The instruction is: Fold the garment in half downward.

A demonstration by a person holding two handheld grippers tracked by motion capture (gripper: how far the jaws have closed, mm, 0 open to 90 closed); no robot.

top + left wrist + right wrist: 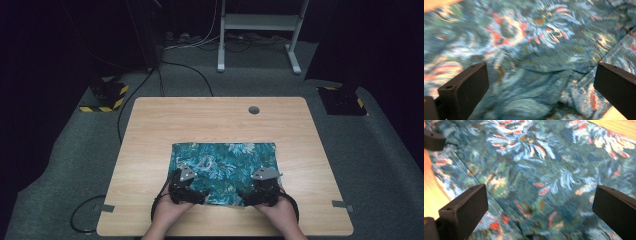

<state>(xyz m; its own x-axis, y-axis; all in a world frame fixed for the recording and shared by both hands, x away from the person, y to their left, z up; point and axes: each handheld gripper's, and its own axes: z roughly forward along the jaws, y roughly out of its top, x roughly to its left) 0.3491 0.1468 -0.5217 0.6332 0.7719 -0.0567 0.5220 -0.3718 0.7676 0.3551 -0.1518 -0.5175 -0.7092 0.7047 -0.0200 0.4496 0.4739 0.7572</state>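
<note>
I inspected the folded cloth (223, 170), a teal fabric with a red and white floral print, lying flat on the near half of the wooden table (215, 117), its near edge close to the table's front edge. My left gripper (199, 194) sat over the cloth's near left corner, and my right gripper (246, 196) over its near right corner, both of my hands (167, 212) coming in from the table's near side. In the left gripper view the jaws stood wide apart, the cloth (531, 50) spread below with nothing pinched between them. In the right gripper view the jaws were likewise wide apart above the cloth (536, 170), gripping nothing; a layered edge of fabric ran diagonally beneath, with bare table (430, 195) beside it.
</note>
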